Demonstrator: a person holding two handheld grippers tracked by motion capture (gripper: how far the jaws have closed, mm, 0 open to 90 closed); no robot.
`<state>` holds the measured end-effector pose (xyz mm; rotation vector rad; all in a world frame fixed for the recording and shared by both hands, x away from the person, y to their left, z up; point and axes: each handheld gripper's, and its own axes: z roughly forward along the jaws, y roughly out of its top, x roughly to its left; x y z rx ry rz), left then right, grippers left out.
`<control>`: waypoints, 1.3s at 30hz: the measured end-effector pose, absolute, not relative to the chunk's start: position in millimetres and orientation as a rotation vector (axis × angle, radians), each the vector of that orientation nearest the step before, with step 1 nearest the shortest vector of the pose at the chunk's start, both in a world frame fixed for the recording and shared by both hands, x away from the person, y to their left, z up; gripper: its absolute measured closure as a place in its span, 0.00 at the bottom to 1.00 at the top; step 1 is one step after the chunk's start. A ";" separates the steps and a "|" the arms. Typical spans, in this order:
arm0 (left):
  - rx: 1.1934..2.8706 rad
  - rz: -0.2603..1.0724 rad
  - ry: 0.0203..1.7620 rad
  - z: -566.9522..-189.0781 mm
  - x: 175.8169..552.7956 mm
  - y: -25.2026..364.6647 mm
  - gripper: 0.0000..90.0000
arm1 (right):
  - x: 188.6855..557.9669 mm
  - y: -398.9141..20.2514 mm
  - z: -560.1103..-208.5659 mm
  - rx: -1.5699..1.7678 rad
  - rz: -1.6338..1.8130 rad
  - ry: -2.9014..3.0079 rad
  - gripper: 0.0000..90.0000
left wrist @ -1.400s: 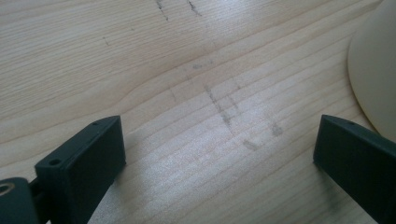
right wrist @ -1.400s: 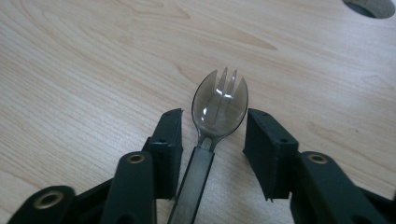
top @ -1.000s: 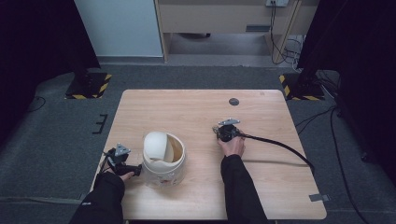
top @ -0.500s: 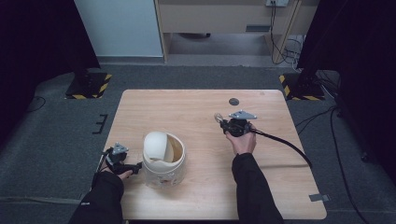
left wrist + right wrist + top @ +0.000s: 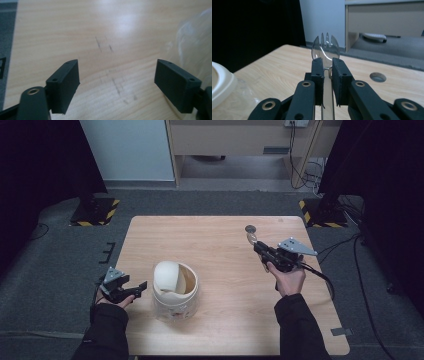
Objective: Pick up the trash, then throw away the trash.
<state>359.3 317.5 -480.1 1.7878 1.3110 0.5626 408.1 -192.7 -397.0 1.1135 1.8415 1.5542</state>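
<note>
A: Starting at the left, what is the left tongs [image 5: 141, 285] doing?

B: It is sitting low at the near left edge of the pale wooden counter [image 5: 215, 240], jaws spread wide and holding nothing, pointing toward the clear plastic tub [image 5: 175, 301]. In the left gripper view the tub's hazy wall [image 5: 195, 47] is showing just beyond the right jaw.

A: And the tub itself?

B: It is standing left of centre, with its cream domed lid [image 5: 166, 276] sitting tilted on the rim, leaving an opening on the right.

A: Then the right side?

B: The right tongs [image 5: 255, 243] is hanging above the far right of the counter, clamping the handle of a clear plastic spork [image 5: 326, 48], tines upward. A dark round hole [image 5: 250, 228] is lying just beyond it.

A: So which step is this?

B: I'd judge the spork is being carried. Next it probably needs swinging left to the tub, while the left tongs is steadying the wall.
</note>
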 end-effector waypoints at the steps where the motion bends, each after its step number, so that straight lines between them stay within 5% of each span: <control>1: 1.757 0.583 1.307 -474.3 357.4 318.1 0.23 | 400.6 -197.1 -393.8 1.097 1.571 1.826 0.90; 12: 1.538 0.743 1.194 -422.3 340.5 319.1 0.26 | 384.7 -200.5 -381.1 1.014 1.597 1.809 0.90; 25: 1.336 0.700 1.000 -362.5 318.7 294.9 0.28 | 375.8 -195.9 -367.5 0.925 1.659 1.776 0.90; 39: 1.315 0.650 0.856 -334.6 312.3 247.6 0.34 | 368.7 -190.5 -355.1 0.816 1.689 1.782 0.90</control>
